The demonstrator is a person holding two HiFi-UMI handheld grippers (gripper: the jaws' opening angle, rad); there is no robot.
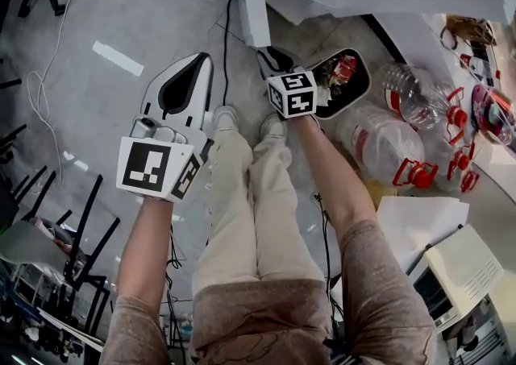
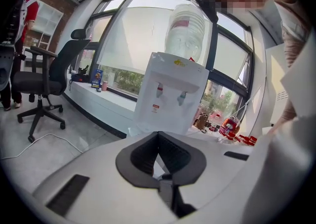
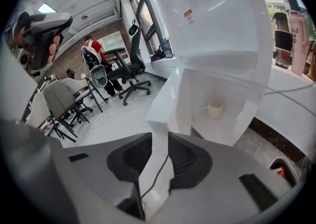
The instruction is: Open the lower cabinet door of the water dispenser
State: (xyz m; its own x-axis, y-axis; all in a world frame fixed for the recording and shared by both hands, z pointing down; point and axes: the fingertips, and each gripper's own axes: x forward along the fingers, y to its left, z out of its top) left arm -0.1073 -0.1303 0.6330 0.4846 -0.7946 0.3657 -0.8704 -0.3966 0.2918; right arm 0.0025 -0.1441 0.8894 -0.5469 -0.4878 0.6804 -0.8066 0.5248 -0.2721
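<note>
The white water dispenser [image 3: 222, 25] stands close in the right gripper view, its lower cabinet door [image 3: 168, 99] swung wide open. A white cup [image 3: 213, 109] sits inside the cabinet. My right gripper [image 3: 159, 136] points down at the door's lower free corner. Its jaws are partly closed with a clear gap, and floor and a black cable show through that gap. From the head view the door [image 1: 251, 1] juts out from the dispenser, with the right gripper [image 1: 275, 54] at its end. My left gripper [image 1: 206, 58] hangs further left, shut and empty. It faces the dispenser [image 2: 173, 94] from a distance.
Large clear water bottles with red caps [image 1: 387, 142] lie on the floor at the right, next to a black tray [image 1: 343, 77] of small items. Cables [image 1: 48, 33] trail across the grey floor. Black chair legs [image 1: 81, 234] stand at the left, and an office chair [image 2: 44, 84] further off.
</note>
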